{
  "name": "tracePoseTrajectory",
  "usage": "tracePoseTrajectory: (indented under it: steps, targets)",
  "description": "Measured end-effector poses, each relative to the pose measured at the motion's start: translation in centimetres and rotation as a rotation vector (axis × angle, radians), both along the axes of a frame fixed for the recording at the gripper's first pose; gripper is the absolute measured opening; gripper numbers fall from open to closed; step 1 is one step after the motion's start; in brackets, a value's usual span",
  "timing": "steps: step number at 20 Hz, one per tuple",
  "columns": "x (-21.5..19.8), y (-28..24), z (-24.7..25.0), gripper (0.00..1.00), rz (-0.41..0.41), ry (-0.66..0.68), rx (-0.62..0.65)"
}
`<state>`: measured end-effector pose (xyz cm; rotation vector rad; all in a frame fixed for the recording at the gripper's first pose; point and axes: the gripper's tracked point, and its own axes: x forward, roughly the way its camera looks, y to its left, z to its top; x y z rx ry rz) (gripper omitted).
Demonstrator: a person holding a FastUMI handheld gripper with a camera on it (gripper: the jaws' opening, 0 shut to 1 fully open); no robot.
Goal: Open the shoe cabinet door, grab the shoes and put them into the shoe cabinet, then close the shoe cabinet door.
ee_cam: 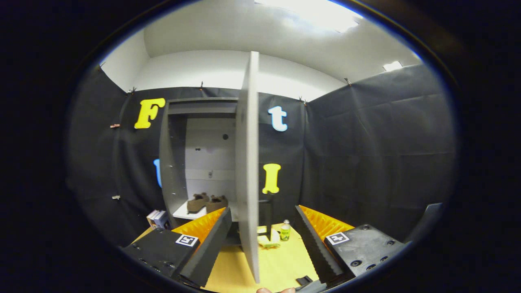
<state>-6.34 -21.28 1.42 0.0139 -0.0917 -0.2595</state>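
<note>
Door [248, 162] dead ahead, edge-on, a tall pale slab standing upright and swung out from the shoe cabinet [175, 162] so that its thin free edge points straight back at the camera. The gripper [260, 240] straddles that edge: one finger on either side, jaws spread wide, clear gaps between each finger and the panel, nothing clamped. That reads as a pushing or guiding setup rather than a grasp, with the fingers bracketing the door so it can be nudged around on its hinge. A dark upright bar, likely the handle [270, 213], sits just to the right of the panel, beyond the fingers.

And the shoes [206, 202]? Already in there! The brown pair rests side by side on the low white shelf [181, 212] inside the open cabinet, beyond the left finger and left of the door. Their long axes run roughly front to back, angled a touch, and I cannot tell toe from heel at this size.

So placement looks done and closing is the step left, I'd judge. A small green bottle [285, 231] and a pale yellowish object stand on the wooden tabletop [281, 264] just past the door's foot, on the right side, seemingly away from the swing towards the cabinet. A box [158, 219] sits by the cabinet's left foot.
</note>
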Motion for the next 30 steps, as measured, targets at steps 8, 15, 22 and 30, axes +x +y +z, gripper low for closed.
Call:
tracePoseTrajectory:
  steps: [8, 15, 22, 30]
  targets:
    - [5.3, -10.3, -1.4, 0.98, -0.116, 0.035, 0.025]
    - [10.9, -11.2, -3.9, 0.98, -0.065, 0.104, 0.021]
    - [14.0, -9.6, -5.8, 0.97, 0.001, 0.152, 0.034]
    - [14.7, -5.9, -6.7, 0.94, 0.083, 0.17, 0.087]
